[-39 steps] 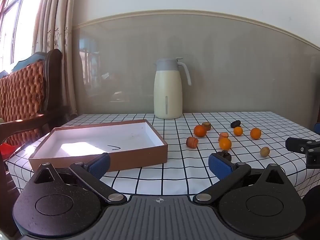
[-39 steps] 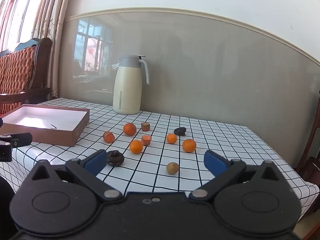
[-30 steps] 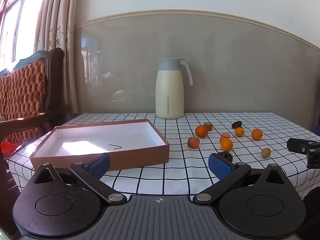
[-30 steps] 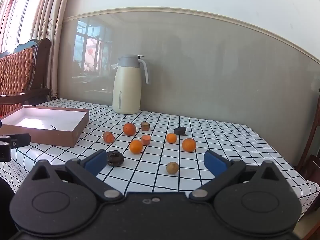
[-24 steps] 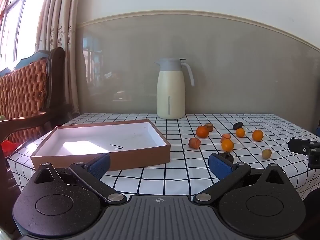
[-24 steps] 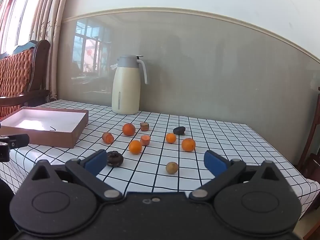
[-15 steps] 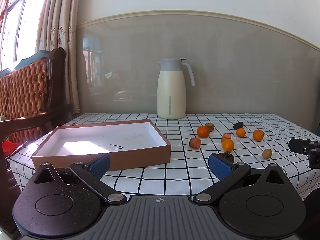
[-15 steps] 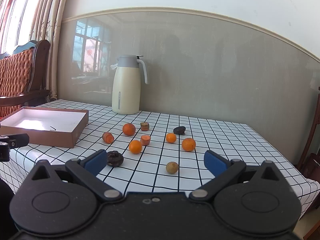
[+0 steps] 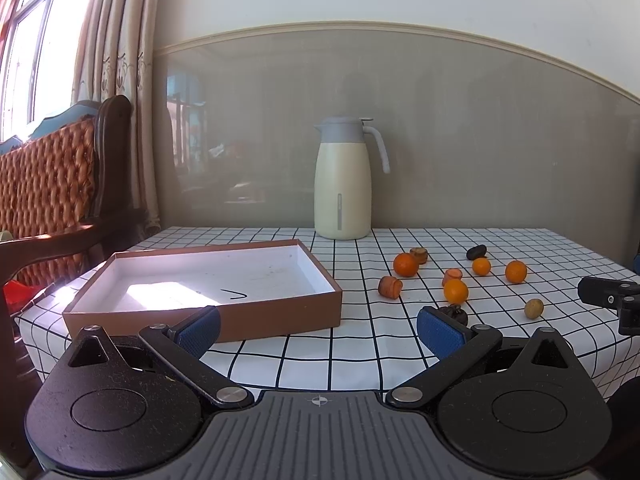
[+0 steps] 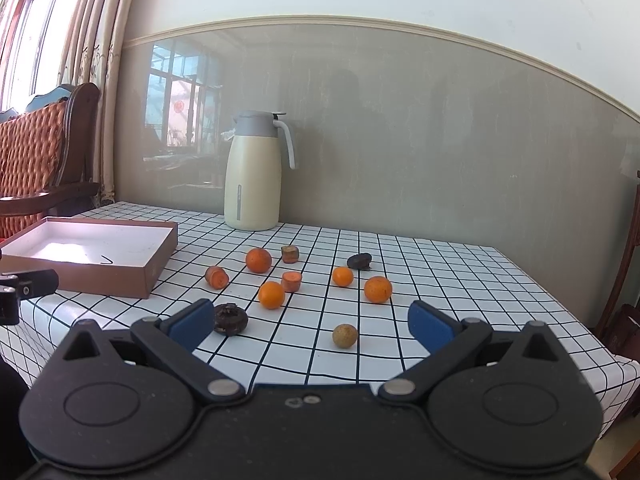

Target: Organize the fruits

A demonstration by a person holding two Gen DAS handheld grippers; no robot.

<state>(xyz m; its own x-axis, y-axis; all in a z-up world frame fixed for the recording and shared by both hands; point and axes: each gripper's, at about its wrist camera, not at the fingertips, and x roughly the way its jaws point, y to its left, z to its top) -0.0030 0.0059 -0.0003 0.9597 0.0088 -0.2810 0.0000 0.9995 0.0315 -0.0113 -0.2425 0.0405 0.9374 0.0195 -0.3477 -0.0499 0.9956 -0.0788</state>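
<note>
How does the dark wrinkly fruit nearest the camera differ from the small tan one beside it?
The dark fruit is near black and rough, with a ragged dimple on top; the tan fruit is pale yellow-brown and looks smoother. The dark fruit looks squat and flattened, the tan fruit round like a ball. The dark fruit is also the wider of the two. Both lie loose on the checked cloth, outside the box, untouched by either tongs.
</note>
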